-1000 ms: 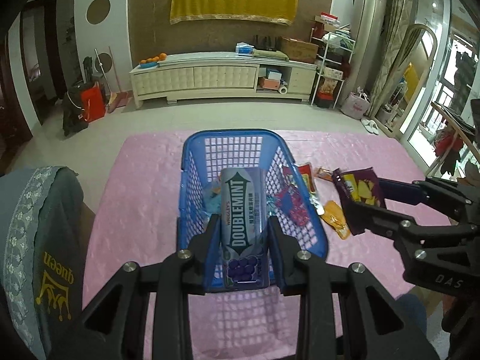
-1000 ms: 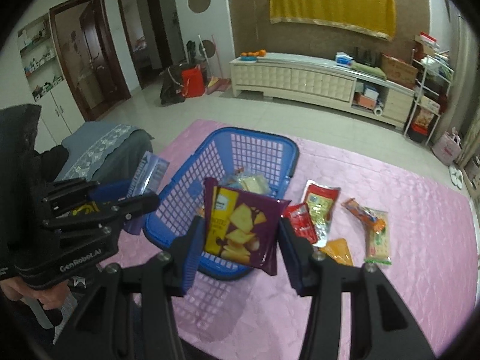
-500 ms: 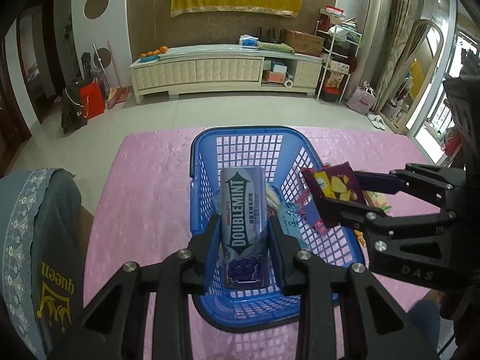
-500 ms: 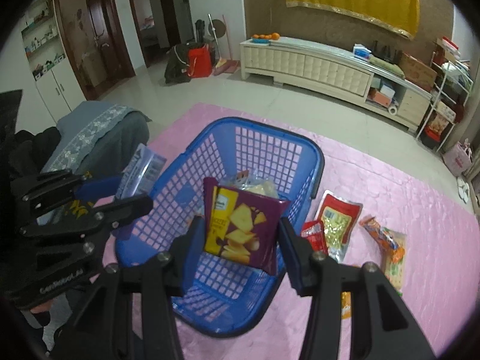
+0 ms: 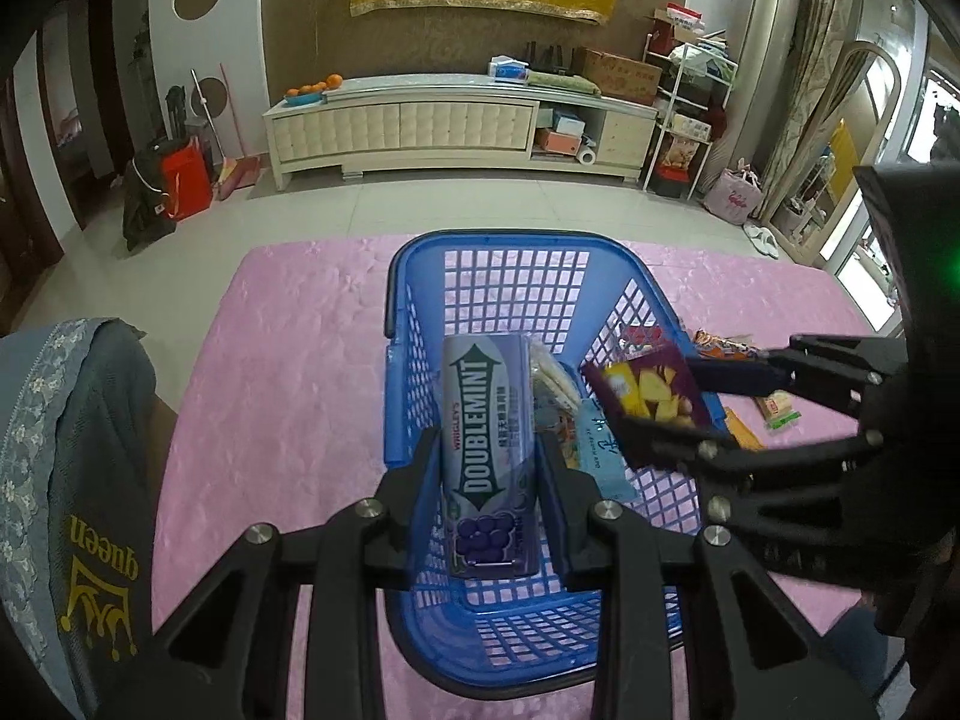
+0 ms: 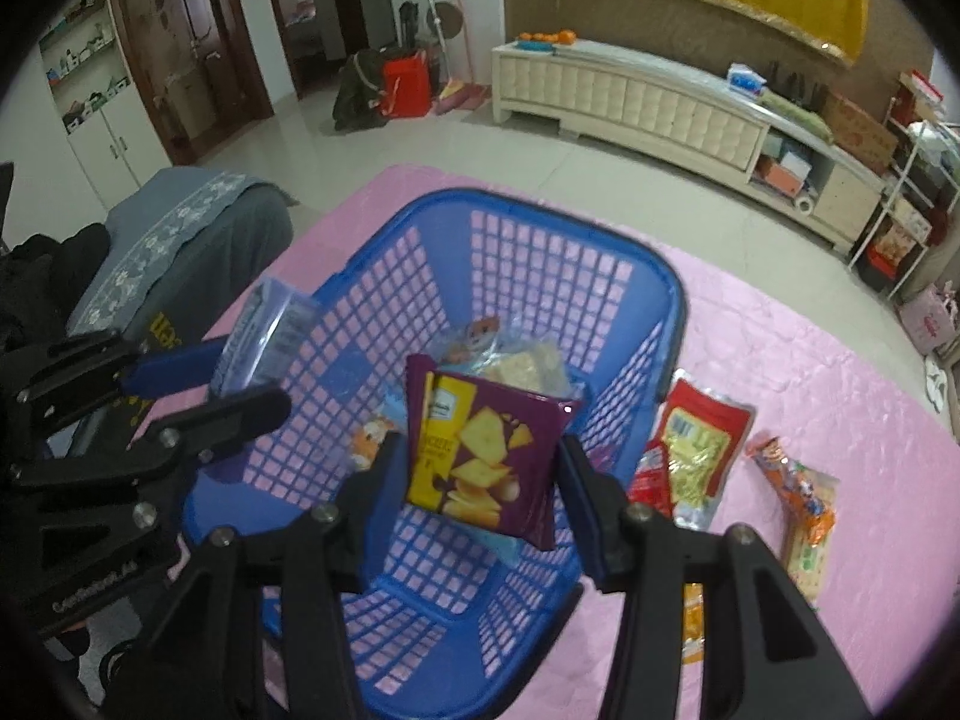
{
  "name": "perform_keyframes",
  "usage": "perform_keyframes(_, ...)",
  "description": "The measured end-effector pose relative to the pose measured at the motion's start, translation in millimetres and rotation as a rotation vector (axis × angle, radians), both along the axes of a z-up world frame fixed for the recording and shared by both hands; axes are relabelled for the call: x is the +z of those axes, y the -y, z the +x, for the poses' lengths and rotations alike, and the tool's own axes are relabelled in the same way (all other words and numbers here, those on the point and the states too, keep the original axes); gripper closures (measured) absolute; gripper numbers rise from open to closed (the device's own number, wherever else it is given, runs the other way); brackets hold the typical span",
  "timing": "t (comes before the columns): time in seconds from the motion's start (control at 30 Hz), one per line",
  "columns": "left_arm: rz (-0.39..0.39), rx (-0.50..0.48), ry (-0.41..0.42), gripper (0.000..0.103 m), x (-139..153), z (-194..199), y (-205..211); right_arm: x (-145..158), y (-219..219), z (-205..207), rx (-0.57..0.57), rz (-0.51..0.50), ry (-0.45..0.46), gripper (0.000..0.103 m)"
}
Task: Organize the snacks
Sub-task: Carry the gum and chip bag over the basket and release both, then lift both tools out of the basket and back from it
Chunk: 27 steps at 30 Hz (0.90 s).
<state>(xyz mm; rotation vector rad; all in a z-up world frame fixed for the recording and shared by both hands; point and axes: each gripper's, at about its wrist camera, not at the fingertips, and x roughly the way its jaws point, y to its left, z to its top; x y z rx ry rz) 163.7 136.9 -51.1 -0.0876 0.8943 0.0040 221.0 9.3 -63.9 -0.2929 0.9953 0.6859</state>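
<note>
Left hand-held gripper (image 5: 489,480) clamps Doublemint gum pack (image 5: 487,450) over the blue basket (image 5: 420,276). Right hand-held gripper (image 6: 480,474) grips purple cracker bag (image 6: 480,456) above basket interior. Red snack pouch (image 6: 699,444) & orange wrapper (image 6: 798,492) lie on pink tabletop (image 6: 840,396) just right of basket.

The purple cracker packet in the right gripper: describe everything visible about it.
The purple cracker packet is a flat, glossy foil-like pouch, dark purple with a yellow band down its left side and pictures of golden square crackers on the front. It looks sealed and slightly crumpled at its edges. It is upright with a slight tilt, pinched by its two sides in the right gripper, held in the air over the open blue basket. Only the gripper appears to touch it.
</note>
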Motion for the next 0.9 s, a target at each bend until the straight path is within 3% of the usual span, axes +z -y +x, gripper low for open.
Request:
perform_keyframes(0.1,-0.003,0.006,-0.002,0.074,1,-3,-2,-6,-4,-7,0.019,-0.020,-0.013,0.047)
perform_keyframes(0.17,-0.001,0.010,-0.002,0.074,1,-4,-3,-11,-5,-7,0.014,-0.032,-0.034,0.040)
perform_keyframes(0.23,-0.001,0.012,0.001,0.074,3,-7,-4,-14,-5,-6,0.001,-0.044,-0.039,0.021)
perform_keyframes(0.33,-0.001,0.019,0.006,0.074,6,-12,-6,-10,-2,-12,-0.004,-0.025,-0.029,0.011)
perform_keyframes(0.73,-0.003,-0.004,0.046,0.074,29,-39,2,24,30,-41,-0.126,-0.028,0.074,0.008)
perform_keyframes(0.83,-0.006,-0.022,0.056,0.074,33,-41,8,34,39,-49,-0.162,-0.007,0.115,0.000)
perform_keyframes(0.9,-0.005,-0.033,0.060,0.074,35,-41,12,39,44,-51,-0.183,-0.003,0.142,0.000)
